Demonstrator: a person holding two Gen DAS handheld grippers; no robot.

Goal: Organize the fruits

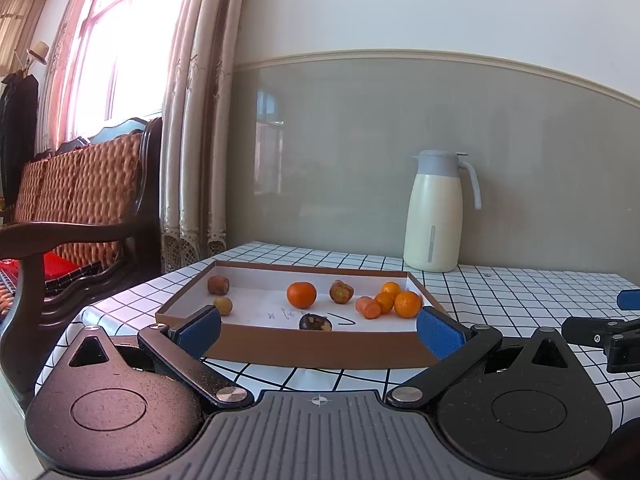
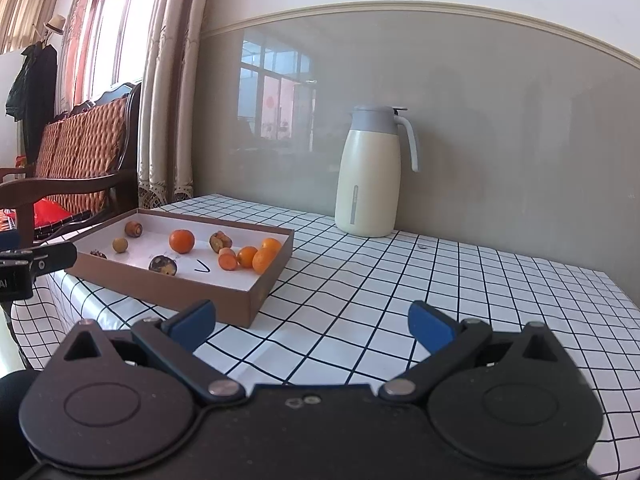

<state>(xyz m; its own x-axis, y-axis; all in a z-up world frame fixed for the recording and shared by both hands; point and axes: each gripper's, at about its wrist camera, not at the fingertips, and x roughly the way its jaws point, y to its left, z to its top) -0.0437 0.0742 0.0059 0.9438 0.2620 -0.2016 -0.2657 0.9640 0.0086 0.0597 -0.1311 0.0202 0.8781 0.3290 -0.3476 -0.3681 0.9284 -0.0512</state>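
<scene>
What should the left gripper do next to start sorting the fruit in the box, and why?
Probably ease the left gripper forward over the box's near wall toward the dark fruit just behind it. Both grippers are open and empty, the left one squarely faces the box, and that fruit lies nearest, apart from the orange cluster.

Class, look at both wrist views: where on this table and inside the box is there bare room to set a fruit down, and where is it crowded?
Free: the checked tablecloth between the box and the jug, and the stretch beyond to the right. In the box, the floor between the lone orange and the brown fruit is bare. Crowded: the orange cluster in the box's far right corner.
</scene>
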